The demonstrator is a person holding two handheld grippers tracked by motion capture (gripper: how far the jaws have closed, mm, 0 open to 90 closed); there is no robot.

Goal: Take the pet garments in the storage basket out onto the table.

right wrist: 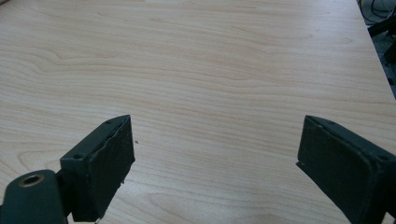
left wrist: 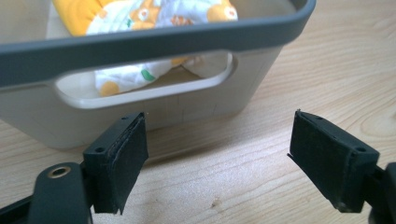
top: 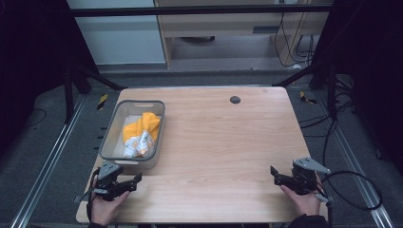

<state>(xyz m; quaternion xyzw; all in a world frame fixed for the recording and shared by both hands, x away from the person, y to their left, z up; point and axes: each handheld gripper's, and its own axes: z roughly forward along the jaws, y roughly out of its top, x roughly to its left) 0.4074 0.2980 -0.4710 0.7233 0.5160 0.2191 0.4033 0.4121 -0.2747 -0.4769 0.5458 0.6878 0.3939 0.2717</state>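
Light wooden table, small dark round grommet near its far edge. A grey plastic bin with a darker rim and cut-out handles sits on the left side of the table, long axis running away from the person. Inside lies a crumpled cloth, orange-yellow at the far end, white with small orange and green print at the near end; through the handle slot in the left gripper view the same cloth rests on the bin floor. Left gripper hovers at the near left corner, just short of the bin's near wall, jaws spread, nothing between them. Right gripper is at the near right corner, well apart from the bin, jaws likewise spread wide over bare wood.
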